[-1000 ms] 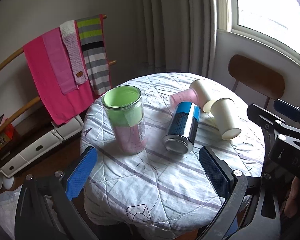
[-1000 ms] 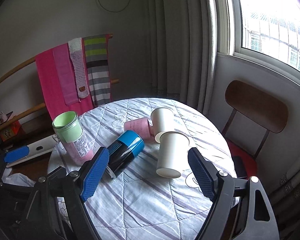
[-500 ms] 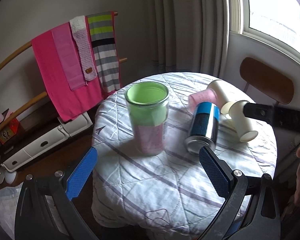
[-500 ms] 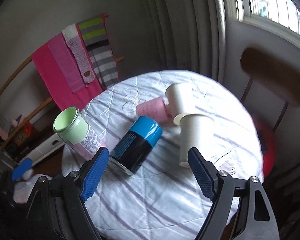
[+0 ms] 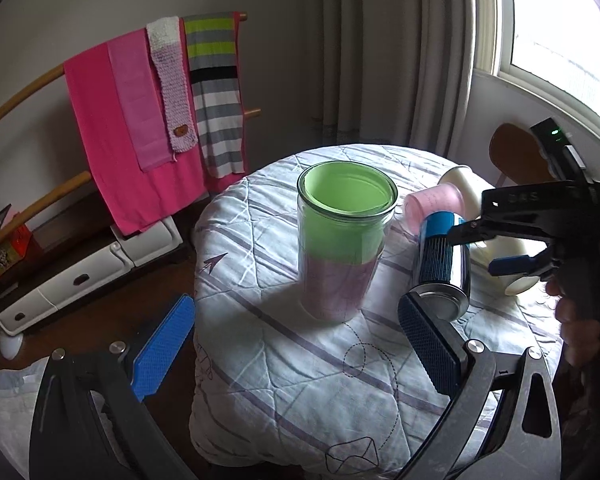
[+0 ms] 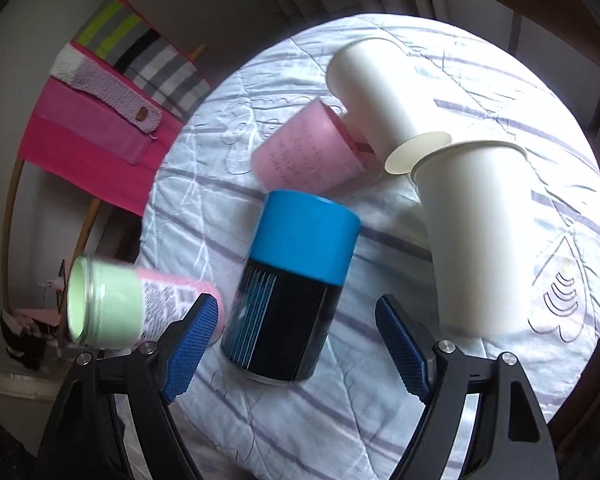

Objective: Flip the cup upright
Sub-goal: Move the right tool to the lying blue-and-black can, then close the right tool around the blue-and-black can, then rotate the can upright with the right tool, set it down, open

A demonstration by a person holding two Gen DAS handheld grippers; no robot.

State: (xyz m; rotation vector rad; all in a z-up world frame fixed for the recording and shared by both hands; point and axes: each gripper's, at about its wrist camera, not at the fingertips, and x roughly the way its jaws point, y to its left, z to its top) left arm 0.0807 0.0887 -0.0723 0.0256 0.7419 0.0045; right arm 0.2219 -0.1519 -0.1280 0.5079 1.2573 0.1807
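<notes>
- Since my right gripper (image 6: 296, 340) is wide open, holding nothing, straddling the blue cup (image 6: 288, 280), it's nearer.
- Cup lies sideways on the table (image 6: 380, 420), long axis running away from my fingers.
- Left gripper (image 5: 296, 344): open, empty, facing the jar (image 5: 340, 240).

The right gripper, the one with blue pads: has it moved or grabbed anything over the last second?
The right gripper has swung down over the table, closing in on the blue-and-black cup lying on its side; its jaws are open on either side of it, gripping nothing. The left gripper drifted toward the glass jar, also open. The cups, jar and cloth stayed where they were.
</notes>
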